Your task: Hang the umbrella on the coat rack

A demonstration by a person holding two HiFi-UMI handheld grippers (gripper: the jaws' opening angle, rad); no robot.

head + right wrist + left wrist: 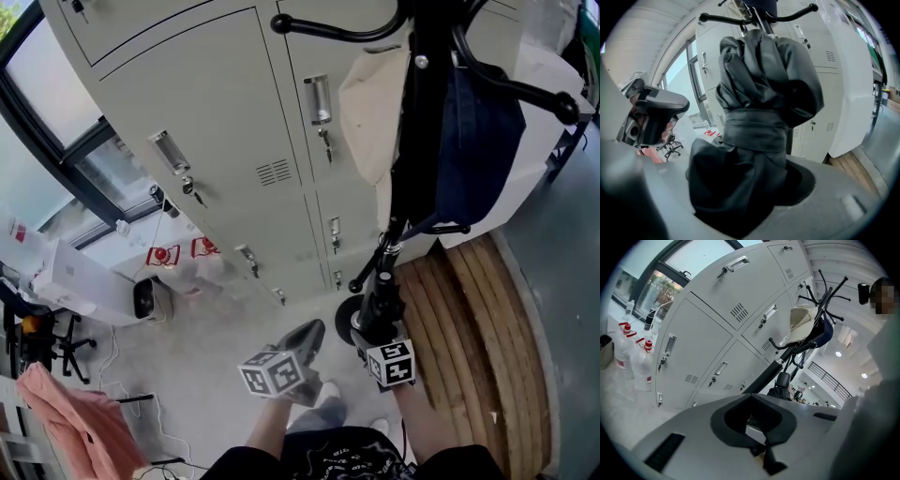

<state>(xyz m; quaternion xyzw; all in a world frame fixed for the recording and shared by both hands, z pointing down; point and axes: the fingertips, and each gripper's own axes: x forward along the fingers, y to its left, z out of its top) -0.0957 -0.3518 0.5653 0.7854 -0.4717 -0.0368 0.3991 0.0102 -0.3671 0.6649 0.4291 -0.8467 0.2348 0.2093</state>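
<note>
scene, big to small. wall of grey lockers (216,122) behind everything; round wooden platform (469,319) on the floor to the right. coat rack (412,141) stands in front of the lockers: black pole, curved arms with ball tips. a navy garment (478,150) and a cream hat (375,112) already hang from its upper part.

umbrella (764,93): folded, black, strap wound round the middle. it stands upright just beside the lower pole, top end up among the low arms. one low hook (356,281) curls out just beside it. no view shows me whether its loop or handle is caught on an arm.

my right gripper (750,187): jaws set wide with the fat bundle between them. the fabric fills the gap and bears on both sides, so i read this as a grip on the lower half of the umbrella.

my left gripper (752,423): jaws pressed together, nothing between them. it hangs apart from the umbrella, aimed toward the rack.

step, my judgement: the hanging itself, at the hooking stage, not shown to be finished.

next move needs: get the top loop or handle over a free low arm and let the weight settle there before the right jaws let go. the bundle is soft and bulky; it may swing or slip off the ball tip if released early. left stays free to steady it.
</note>
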